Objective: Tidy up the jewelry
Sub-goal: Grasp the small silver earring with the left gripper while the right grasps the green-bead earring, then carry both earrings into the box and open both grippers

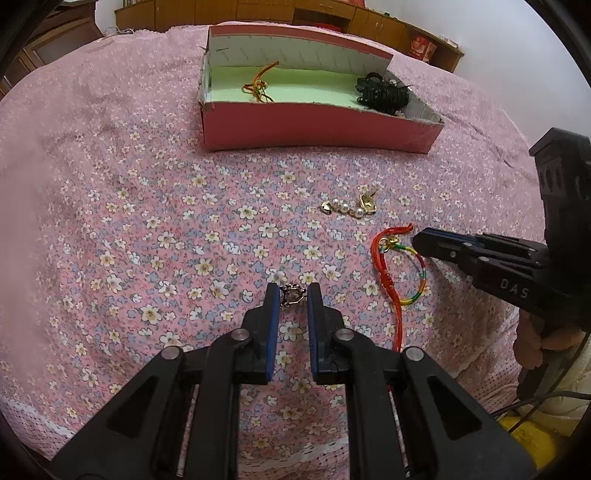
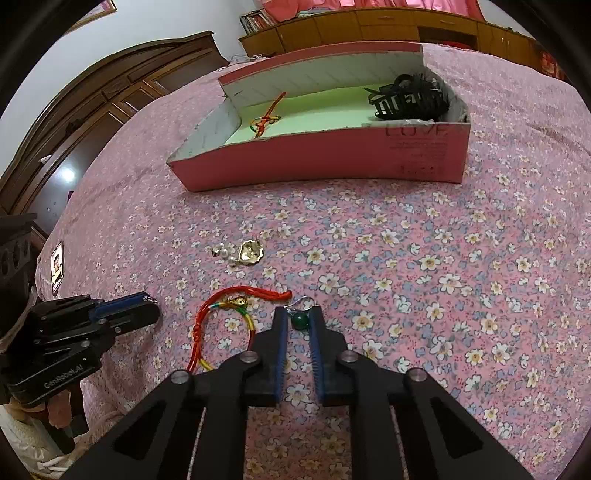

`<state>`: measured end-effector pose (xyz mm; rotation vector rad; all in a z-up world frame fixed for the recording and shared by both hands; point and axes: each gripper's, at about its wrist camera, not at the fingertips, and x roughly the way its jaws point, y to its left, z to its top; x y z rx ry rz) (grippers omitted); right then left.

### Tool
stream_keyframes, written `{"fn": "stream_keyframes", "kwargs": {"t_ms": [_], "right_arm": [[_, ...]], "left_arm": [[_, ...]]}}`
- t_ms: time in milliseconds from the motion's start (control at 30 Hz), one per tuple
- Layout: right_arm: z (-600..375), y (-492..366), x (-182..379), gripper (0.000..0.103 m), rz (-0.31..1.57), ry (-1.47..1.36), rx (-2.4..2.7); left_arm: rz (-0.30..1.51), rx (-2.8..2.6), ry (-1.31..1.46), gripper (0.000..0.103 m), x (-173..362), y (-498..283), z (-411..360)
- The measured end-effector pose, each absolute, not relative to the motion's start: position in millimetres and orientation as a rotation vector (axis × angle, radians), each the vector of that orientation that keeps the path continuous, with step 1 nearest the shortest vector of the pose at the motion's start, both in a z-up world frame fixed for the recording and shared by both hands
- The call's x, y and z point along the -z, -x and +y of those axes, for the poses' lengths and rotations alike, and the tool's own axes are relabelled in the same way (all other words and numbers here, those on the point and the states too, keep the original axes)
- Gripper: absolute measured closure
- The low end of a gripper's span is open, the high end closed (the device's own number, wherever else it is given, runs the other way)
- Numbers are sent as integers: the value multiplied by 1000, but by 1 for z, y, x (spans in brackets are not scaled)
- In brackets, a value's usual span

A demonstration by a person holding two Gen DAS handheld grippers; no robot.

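Observation:
My left gripper [image 1: 293, 290] is shut on a small silver piece [image 1: 293, 295] that lies on the flowered pink bedspread. My right gripper [image 2: 298, 314] is shut on a green bead earring [image 2: 300, 320] with a silver hook. A red and rainbow cord bracelet [image 2: 221, 314] lies between the two grippers. A pearl and gold piece [image 1: 351, 208] rests further toward the pink box [image 1: 317, 127]. The box holds a red-orange cord [image 1: 260, 85] on its green floor and a black hair claw [image 1: 382, 92] at its right end.
The right gripper [image 1: 419, 240] reaches in from the right in the left wrist view, held by a hand [image 1: 532, 347]. A phone [image 2: 57, 267] lies at the bed's left edge. Wooden cabinets [image 2: 369, 26] stand behind the bed. The lace hem [image 1: 295, 458] marks the near edge.

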<state>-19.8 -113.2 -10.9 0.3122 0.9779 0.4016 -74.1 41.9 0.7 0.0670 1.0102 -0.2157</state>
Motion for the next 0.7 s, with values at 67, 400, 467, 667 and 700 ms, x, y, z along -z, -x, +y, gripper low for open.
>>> {"fn": "stream_keyframes", "kwargs": {"t_ms": [67,400,467,667,700], "right_arm": [[-115,21,10,91,974,-322,-404],[-130,29,-5,91,927,-352,-428],[-133,30,-11,91,910,-349,-430],[-140,29,-29,91,861,-336,-432],[-140,28,-31,91,857,-334,-432]], "left_arm": [[1002,215,-66,97,-3,75,42],[925,212,-64,97,-24,72,41],[910,211,-64,97,-27,69,40],[855,199,-69,97,-43,57,39],[847,197,-70,97,-44,55,39]]}}
